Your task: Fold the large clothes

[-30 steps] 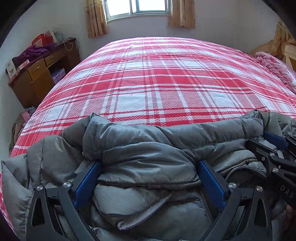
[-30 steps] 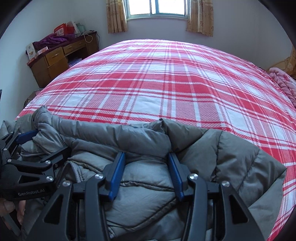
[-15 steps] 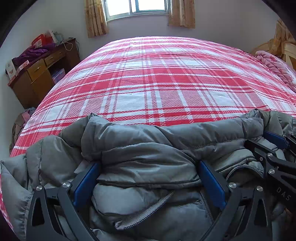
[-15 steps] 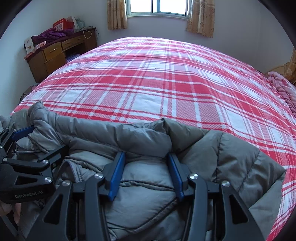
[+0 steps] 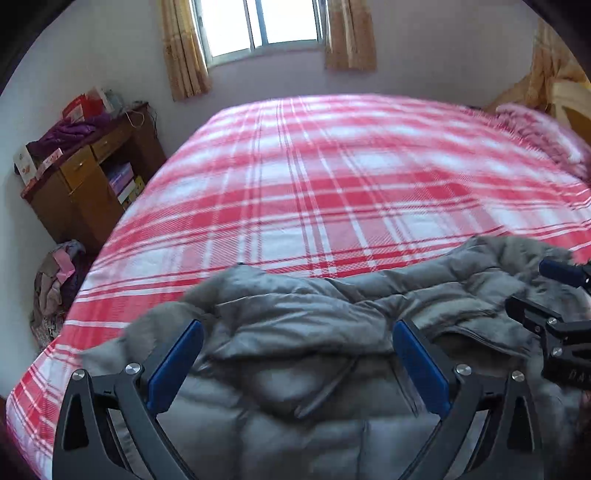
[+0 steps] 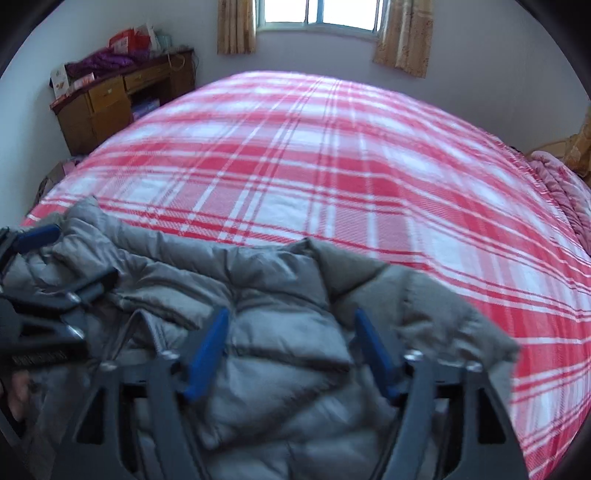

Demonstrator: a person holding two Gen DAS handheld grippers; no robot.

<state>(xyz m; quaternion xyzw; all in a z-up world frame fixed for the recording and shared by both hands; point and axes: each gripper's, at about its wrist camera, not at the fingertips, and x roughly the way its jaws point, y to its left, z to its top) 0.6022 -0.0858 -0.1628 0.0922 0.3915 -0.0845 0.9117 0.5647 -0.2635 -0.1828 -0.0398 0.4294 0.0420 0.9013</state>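
A grey puffer jacket (image 5: 295, 354) (image 6: 280, 332) lies bunched at the near edge of the bed, on a red and white plaid sheet (image 5: 332, 192) (image 6: 314, 166). My left gripper (image 5: 295, 328) hovers just above the jacket's left part, blue pads spread wide and open, clear of the fabric. It also shows at the left edge of the right wrist view as the left gripper (image 6: 74, 256). My right gripper (image 6: 291, 314) is over the jacket's right part. Its jaws are opening, with a quilted fold between them that the pads do not press. The right gripper (image 5: 533, 286) appears at the far right.
A wooden dresser (image 5: 85, 184) (image 6: 110, 99) with clothes and boxes on top stands against the left wall. A heap of clothes (image 5: 55, 280) lies on the floor beside it. A pink blanket (image 5: 539, 133) sits at the bed's far right. A curtained window (image 5: 266, 26) is behind.
Both grippers have risen and drawn back from the jacket, which now sits lower in both views. The right jaws have spread wider and let go of the fold they pinched.
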